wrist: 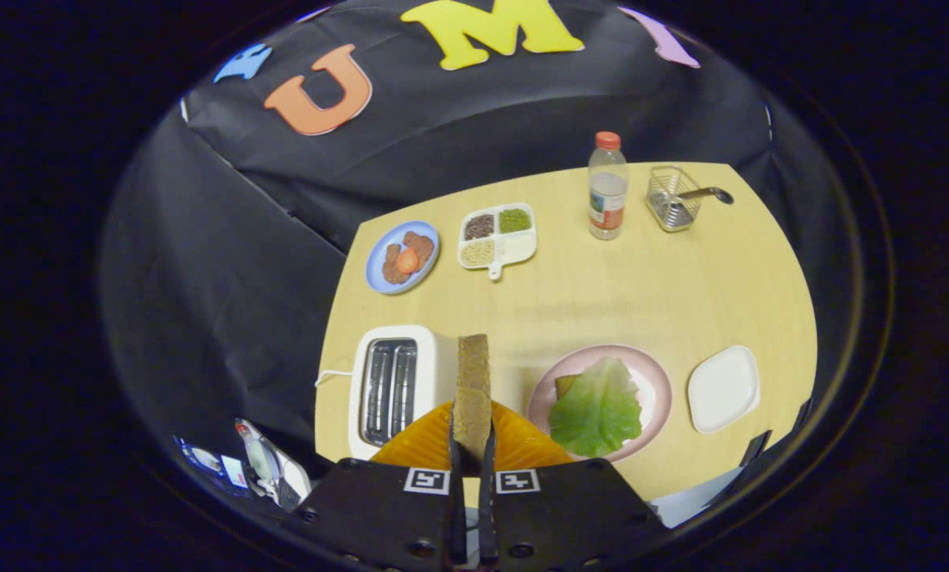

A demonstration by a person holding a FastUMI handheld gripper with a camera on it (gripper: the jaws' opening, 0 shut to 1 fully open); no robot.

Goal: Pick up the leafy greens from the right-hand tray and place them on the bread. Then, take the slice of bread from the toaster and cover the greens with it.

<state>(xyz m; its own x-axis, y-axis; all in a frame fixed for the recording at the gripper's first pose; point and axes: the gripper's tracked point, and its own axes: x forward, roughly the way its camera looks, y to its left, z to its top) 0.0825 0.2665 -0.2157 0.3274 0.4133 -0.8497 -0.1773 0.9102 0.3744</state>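
Observation:
My gripper point(472, 449) is shut on a brown bread slice point(472, 389), held edge-on and upright between the two fingers, high above the table. The white toaster point(395, 388) stands just left of the slice, its two slots empty. To the right of the fingers lies a pink plate point(656, 383) with a green lettuce leaf point(598, 409) spread over another bread slice, of which a brown corner point(563, 385) peeks out at the leaf's left. Further right sits an empty white tray point(723, 388).
At the table's far side are a blue plate point(401, 256) with food, a white divided dish point(497, 235) of grains, a plastic bottle point(606, 187) and a small wire basket point(672, 199). The toaster's cord point(330, 375) runs off the table's left edge.

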